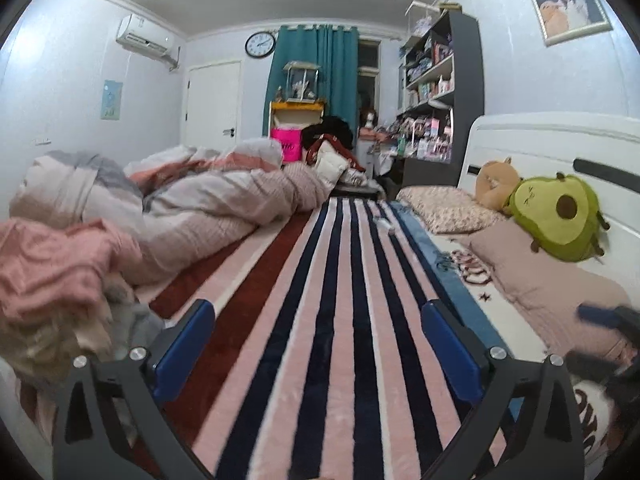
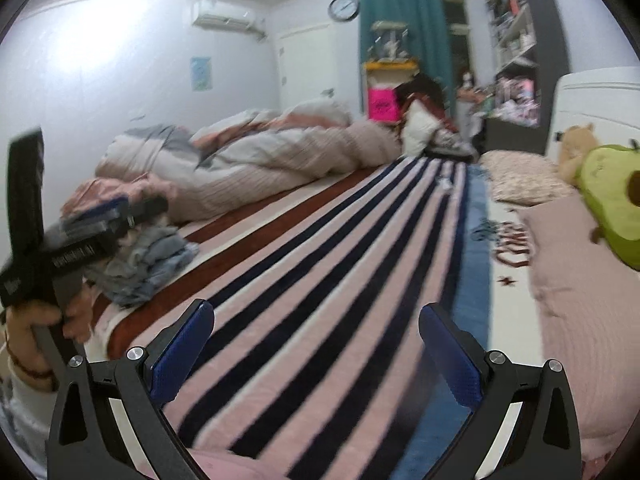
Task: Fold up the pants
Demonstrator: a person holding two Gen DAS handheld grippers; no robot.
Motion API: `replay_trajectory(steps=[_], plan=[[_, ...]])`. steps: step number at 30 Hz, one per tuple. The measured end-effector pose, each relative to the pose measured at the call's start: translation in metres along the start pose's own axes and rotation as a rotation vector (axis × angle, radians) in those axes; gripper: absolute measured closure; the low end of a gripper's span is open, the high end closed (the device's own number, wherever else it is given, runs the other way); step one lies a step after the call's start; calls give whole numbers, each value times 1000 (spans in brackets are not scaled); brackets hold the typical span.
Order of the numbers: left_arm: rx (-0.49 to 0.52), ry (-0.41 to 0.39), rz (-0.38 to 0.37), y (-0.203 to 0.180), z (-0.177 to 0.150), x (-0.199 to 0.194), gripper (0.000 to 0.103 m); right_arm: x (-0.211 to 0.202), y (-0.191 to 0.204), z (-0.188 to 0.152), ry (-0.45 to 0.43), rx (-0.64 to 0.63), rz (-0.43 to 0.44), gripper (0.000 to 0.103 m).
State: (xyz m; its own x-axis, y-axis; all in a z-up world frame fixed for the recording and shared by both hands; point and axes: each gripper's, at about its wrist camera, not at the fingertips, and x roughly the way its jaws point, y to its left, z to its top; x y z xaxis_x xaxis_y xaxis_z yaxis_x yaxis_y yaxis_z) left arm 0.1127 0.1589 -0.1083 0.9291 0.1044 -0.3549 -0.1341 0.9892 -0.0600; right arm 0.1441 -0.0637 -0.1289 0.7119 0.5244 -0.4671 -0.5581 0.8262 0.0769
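A heap of clothes lies at the left edge of the bed: pink, cream and grey garments (image 1: 60, 280) in the left wrist view, and pale blue-grey folded cloth (image 2: 148, 256) in the right wrist view. Which piece is the pants I cannot tell. My left gripper (image 1: 318, 344) is open and empty over the striped blanket (image 1: 340, 300), just right of the heap. It also shows, blurred, in the right wrist view (image 2: 100, 216), by the heap. My right gripper (image 2: 316, 352) is open and empty above the blanket (image 2: 320, 260). It shows blurred at the left wrist view's right edge (image 1: 604, 336).
A rumpled duvet (image 1: 192, 200) lies along the bed's far left side. Pillows (image 1: 540, 276), an avocado plush (image 1: 560, 216) and a bear plush (image 1: 496, 184) sit against the white headboard (image 1: 560, 140) on the right. A shelf unit (image 1: 440, 92) stands beyond the bed.
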Motion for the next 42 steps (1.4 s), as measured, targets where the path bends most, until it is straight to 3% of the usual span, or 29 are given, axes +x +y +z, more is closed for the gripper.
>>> replay_trajectory(steps=[3, 8, 25, 42], plan=[[30, 45, 14, -9, -14, 11, 1, -16, -11, -11, -61, 18, -49, 1], [35, 64, 24, -10, -24, 14, 1, -18, -16, -19, -74, 29, -42, 1], [39, -6, 17, -9, -11, 0, 1, -16, -11, -17, -110, 18, -15, 1], [48, -26, 10, -12, -9, -2, 1, -12, -14, -13, -125, 29, -5, 1]])
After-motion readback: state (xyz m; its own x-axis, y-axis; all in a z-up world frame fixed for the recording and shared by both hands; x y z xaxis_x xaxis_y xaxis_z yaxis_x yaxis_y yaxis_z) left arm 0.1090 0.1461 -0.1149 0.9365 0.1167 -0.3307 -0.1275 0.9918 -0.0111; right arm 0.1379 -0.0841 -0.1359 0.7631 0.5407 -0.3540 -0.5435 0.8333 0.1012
